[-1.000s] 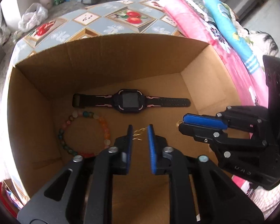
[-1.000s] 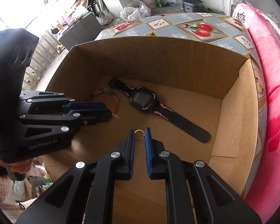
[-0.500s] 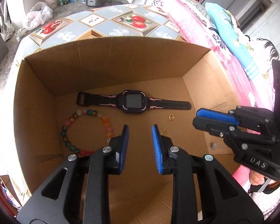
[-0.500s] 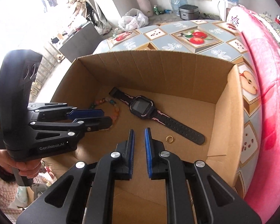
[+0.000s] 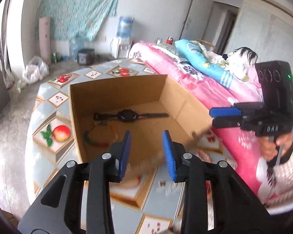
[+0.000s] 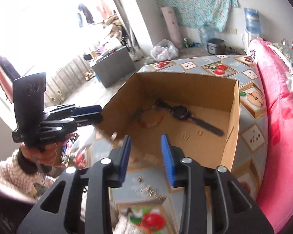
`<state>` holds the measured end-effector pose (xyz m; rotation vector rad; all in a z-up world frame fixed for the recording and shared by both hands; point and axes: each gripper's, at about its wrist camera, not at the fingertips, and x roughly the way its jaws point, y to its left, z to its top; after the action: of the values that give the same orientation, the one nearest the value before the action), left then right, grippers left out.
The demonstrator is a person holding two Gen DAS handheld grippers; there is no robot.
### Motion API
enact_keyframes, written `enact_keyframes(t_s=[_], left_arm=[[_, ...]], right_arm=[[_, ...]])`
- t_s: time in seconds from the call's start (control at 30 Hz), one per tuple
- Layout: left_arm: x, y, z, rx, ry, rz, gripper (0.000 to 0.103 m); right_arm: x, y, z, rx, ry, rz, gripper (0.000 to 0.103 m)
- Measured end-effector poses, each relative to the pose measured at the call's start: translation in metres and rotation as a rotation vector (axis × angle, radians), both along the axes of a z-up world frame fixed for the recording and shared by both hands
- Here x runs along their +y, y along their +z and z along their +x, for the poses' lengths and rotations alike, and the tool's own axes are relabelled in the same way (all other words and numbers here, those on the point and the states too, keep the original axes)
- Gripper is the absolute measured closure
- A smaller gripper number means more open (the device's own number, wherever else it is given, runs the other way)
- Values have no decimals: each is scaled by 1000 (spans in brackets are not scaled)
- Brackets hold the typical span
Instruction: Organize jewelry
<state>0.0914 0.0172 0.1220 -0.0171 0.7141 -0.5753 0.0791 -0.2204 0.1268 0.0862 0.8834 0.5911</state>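
"DAS" on right claw, lettering blurred elsewhere

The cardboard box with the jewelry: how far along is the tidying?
Done: the watch, bead bracelet and a small ring lie in the cardboard box. In hand: nothing; the left tool and right tool are both opening, empty. Left: small blurred bits on the table.

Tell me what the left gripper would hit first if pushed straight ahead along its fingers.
Probably the cardboard box: the left gripper, jaws opening and empty, points at its near edge and floor. Depth is unclear.
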Motion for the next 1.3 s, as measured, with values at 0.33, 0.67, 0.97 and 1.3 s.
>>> enact_keyframes(t_s=[0.33,0.67,0.97,1.3], left_arm=[[-20,-84,-57,50,34,151,66],[-37,-127,-52,117,24,195,66],[-33,-135,-49,146,32,180,66],[-36,-136,-46,133,13,183,66]], right_arm=[[4,-90,-41,147,-93,-105,65],[26,-130,-29,101,-24,-301,73],[38,-138,-19,98,47,-337,87],[40,-140,-11,169,7,-267,100]])
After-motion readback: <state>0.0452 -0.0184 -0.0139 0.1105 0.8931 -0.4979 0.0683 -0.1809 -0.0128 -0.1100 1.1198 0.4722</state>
